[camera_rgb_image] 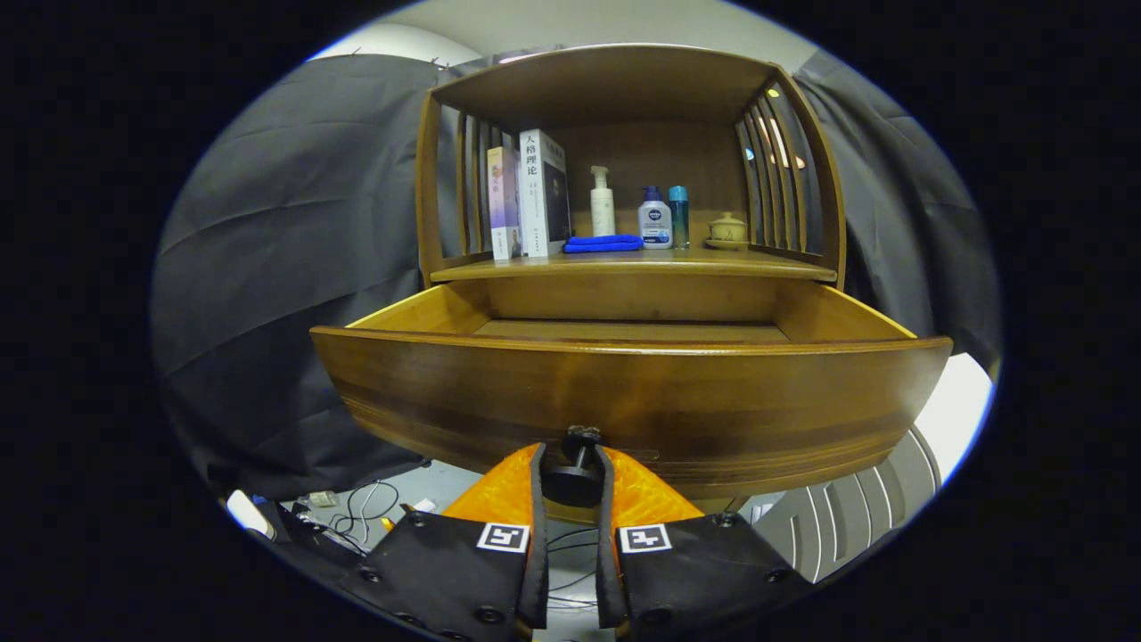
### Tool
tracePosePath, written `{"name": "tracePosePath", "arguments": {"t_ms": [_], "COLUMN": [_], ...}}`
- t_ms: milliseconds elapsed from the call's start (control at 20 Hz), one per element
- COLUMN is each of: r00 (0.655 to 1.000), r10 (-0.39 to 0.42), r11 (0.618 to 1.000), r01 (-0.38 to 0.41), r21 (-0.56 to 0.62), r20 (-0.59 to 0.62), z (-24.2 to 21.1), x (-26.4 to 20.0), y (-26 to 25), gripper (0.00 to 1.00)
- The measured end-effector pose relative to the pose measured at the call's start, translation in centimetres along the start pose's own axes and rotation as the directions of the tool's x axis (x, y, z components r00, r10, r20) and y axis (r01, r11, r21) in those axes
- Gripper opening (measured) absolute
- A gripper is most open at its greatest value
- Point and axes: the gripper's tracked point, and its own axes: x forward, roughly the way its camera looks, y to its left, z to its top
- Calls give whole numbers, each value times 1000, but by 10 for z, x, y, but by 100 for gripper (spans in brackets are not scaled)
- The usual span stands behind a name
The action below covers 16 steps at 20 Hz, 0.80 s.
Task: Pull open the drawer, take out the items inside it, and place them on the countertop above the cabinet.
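Tongs (571, 477) sit right at the drawer front, and we see their two fingers (499, 490) clenched on the dark round knob (571, 482), one finger pressing on each side of it. We see the drawer (624, 401) pulled well out of the wooden cabinet (807, 160), its curved front panel just beyond the fingers and its side walls running back under the surface (642, 264). From this low angle we can make out only the far strip of the drawer's floor, which looks bare wood; whether anything lies nearer the front panel we cannot tell. Above the drawer, the surface carries a row of things inside the cabinet's open alcove. At its left end we see two books (526, 201) standing upright, touching each other and set against the slatted side. Just beside them lies a folded blue cloth (603, 242), and behind the cloth stands a white pump bottle (603, 203). Next along we see a squat white bottle with a blue cap (654, 221), with a slim teal bottle (679, 216) touching or nearly touching it. Near the slats on the opposite side rests a small lidded ceramic pot (727, 230) on a saucer. Dark cloth (294, 250) hangs on both sides of the cabinet, and below the drawer, beside the fingers, we see loose cables (365, 504) on a pale floor.
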Motion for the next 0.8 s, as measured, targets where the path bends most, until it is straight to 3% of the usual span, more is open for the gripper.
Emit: {"name": "tracePosePath", "arguments": {"t_ms": [100, 350, 450, 650, 800], "r00": [1000, 999, 996, 985, 978], "r10": [-1, 15, 64, 70, 105], "r11": [1000, 1000, 998, 997, 994], "r01": [2, -14, -65, -67, -106], "r21": [-20, -17, 11, -24, -5], "r20": [13, 48, 62, 158, 179], "z": [1, 11, 18, 48, 72], "x": [2, 1, -5, -15, -21], "y": [0, -6, 3, 2, 8], "gripper": [23, 57, 71, 99, 96]}}
